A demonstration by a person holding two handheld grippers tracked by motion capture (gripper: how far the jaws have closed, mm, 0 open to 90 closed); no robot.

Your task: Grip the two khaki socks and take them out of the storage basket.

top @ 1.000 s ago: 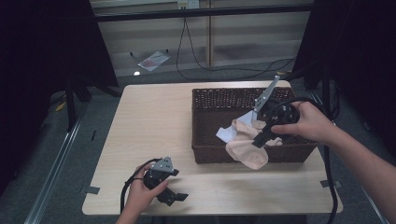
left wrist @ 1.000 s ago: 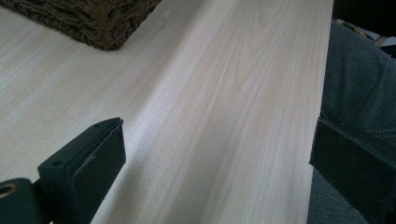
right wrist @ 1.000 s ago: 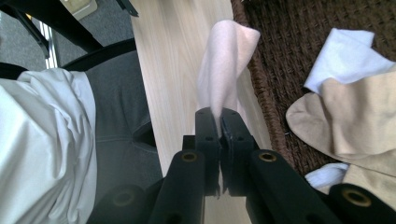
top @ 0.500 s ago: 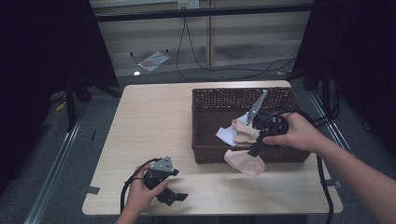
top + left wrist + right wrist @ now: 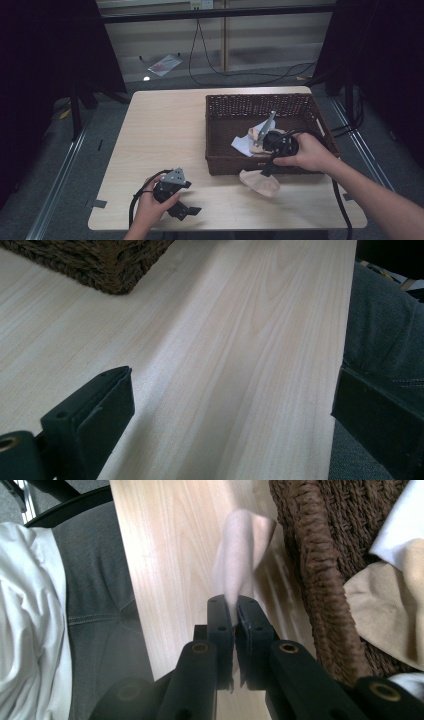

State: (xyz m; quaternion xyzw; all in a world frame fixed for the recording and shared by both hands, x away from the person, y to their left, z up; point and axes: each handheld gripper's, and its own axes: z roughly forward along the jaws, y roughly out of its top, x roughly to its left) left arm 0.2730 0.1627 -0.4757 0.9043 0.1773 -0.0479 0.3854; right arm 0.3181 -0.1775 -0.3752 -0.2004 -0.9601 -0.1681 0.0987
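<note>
The right gripper (image 5: 263, 171) has moved toward the person since half a second ago, from over the basket (image 5: 218, 130) to its near rim, and the beige cloth (image 5: 259, 181) it carries has come down with it onto the table (image 5: 160, 130). The left gripper (image 5: 186, 210) has not moved.

The cloth is a pale beige, soft, rounded piece. It lies on the table just below and ahead of the right gripper's tips, just outside the basket's near wall. The jaws are closed tight on one edge of it.

The right gripper view shows the pinch close up: the cloth (image 5: 239, 555) rises blurred from between the two pressed jaws, with the woven basket wall (image 5: 312, 570) beside them and more cloths (image 5: 385, 610) inside.

The left gripper view shows its jaws spread wide and holding nothing, with bare table (image 5: 225, 350) between them and a basket corner (image 5: 100, 265) far ahead.
</note>
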